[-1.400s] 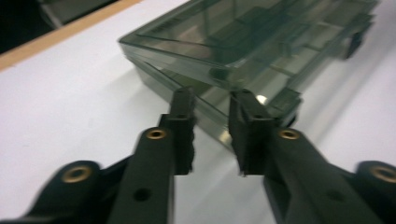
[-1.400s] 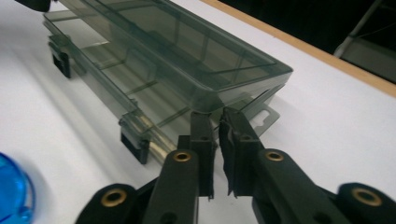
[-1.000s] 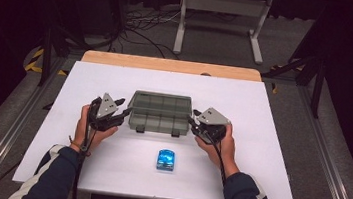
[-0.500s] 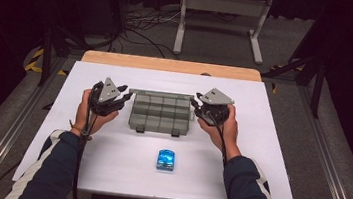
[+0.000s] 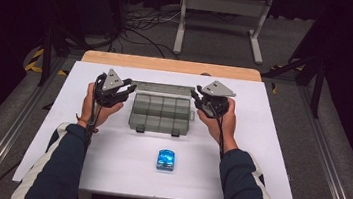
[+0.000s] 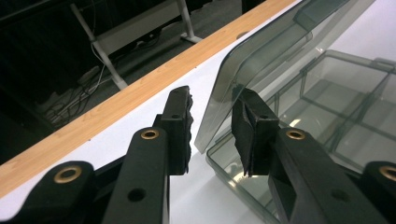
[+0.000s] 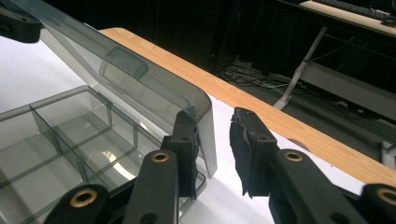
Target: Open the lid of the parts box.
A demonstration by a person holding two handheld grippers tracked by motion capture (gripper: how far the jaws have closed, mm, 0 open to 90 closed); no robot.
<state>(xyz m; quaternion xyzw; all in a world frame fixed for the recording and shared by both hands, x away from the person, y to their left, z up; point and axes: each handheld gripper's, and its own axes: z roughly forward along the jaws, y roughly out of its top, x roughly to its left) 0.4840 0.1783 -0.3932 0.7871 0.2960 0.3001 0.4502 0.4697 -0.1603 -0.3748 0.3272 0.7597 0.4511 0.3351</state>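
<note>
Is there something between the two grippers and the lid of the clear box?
Nothing visible. The left gripper and right gripper are each right at a side edge of the raised lid, jaws open.

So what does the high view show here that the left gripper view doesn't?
High view: the small blue object on the white table in front of the box, both of the person's hands, and the right gripper at the box's right end.

Left gripper view: up close, the left gripper with its jaws parted, the raised lid's corner edge lying in the gap between them.

Both: the clear compartment box, lid lifted, its compartments looking empty, and the table's wooden far edge.
</note>
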